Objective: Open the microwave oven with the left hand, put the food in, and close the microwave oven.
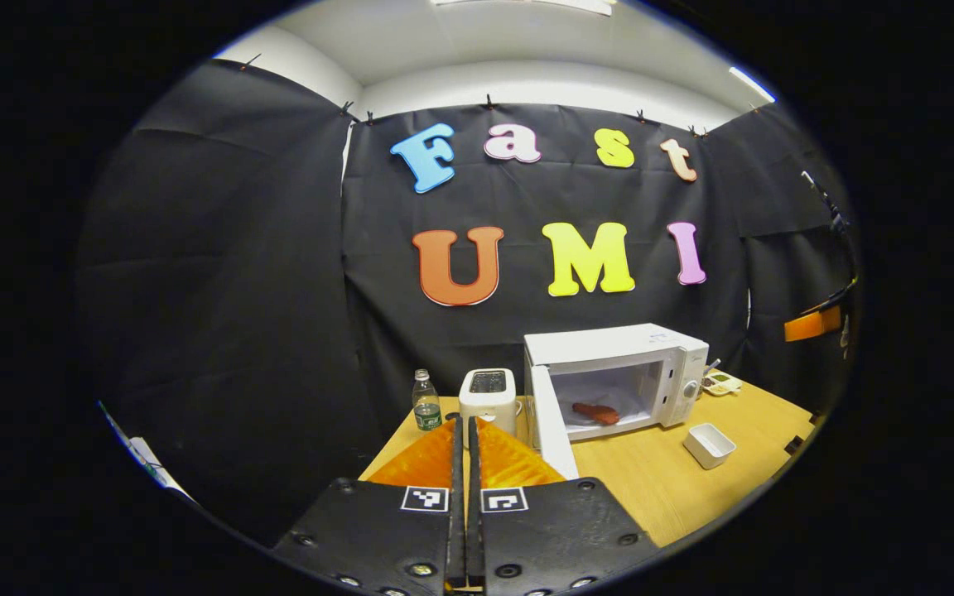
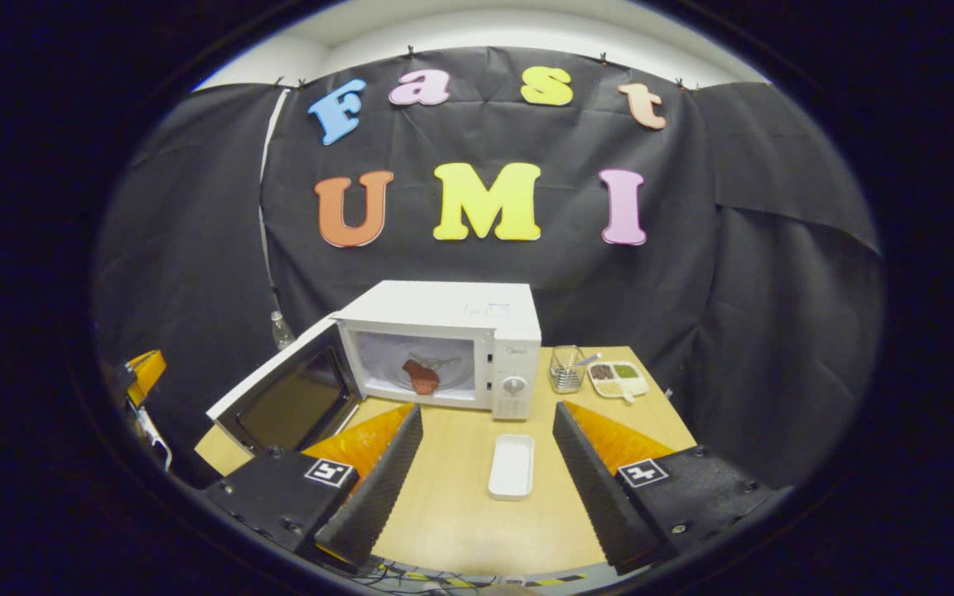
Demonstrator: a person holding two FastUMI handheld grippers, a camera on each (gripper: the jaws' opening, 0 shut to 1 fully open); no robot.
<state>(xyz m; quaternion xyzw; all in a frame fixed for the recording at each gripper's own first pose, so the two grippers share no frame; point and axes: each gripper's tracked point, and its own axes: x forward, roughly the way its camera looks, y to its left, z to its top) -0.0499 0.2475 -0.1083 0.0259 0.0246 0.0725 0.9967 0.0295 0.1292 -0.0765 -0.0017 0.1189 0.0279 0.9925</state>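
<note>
Microwave (image 2: 444, 339) door (image 2: 286, 401) open, food (image 2: 421, 377) inside; left gripper (image 1: 466, 430) closed on nothing, right gripper (image 2: 485, 422) spread wide

The left claw (image 1: 467, 430) has its two fingers pressed together with only a thin slit between them, and nothing is held there. It points forward and sits raised above the near edge of the tabletop (image 1: 692, 488), on that surface's left side. The right claw (image 2: 485, 451) has its fingers spread wide apart, one finger (image 2: 378, 480) to the left and the other to the right, with nothing between them. It is level and hangs above the near part of the tabletop, aimed along it toward the back.
</note>
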